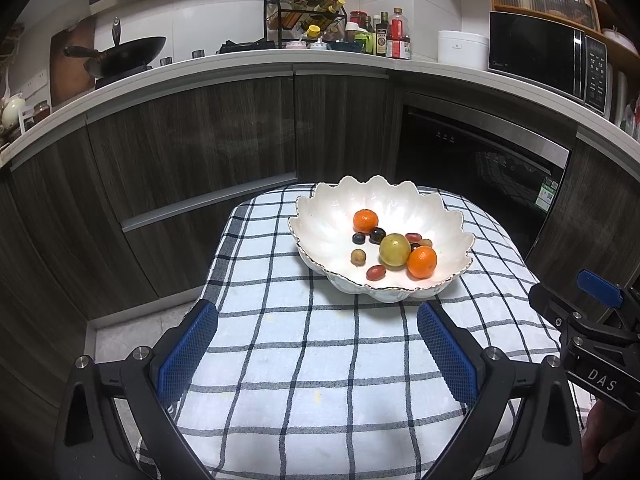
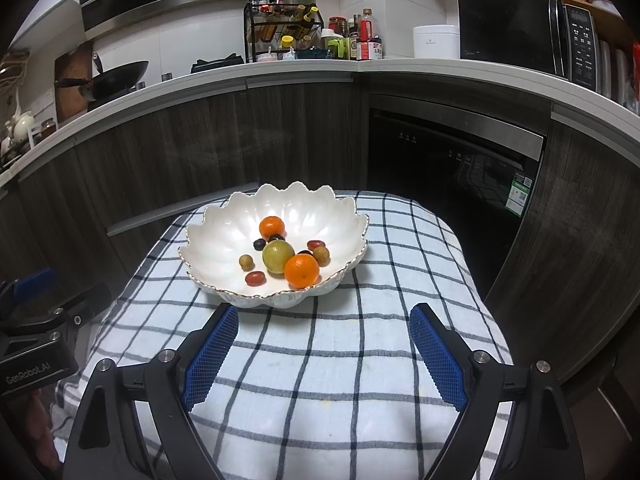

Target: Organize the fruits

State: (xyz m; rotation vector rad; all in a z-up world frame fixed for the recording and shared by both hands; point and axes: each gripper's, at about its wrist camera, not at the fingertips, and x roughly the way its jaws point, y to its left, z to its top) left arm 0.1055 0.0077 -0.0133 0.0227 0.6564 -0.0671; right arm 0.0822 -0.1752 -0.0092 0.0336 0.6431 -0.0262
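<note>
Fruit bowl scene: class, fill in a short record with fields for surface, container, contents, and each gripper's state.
surface: checked cloth
container: white scalloped bowl, on the cloth
contents: two oranges, one yellow-green fruit, and several small red, brown and dark fruits around them
fruit outside bowl: none seen
left gripper: jaws open, empty, short of the bowl
right gripper: jaws open, empty, short of the bowl
</note>
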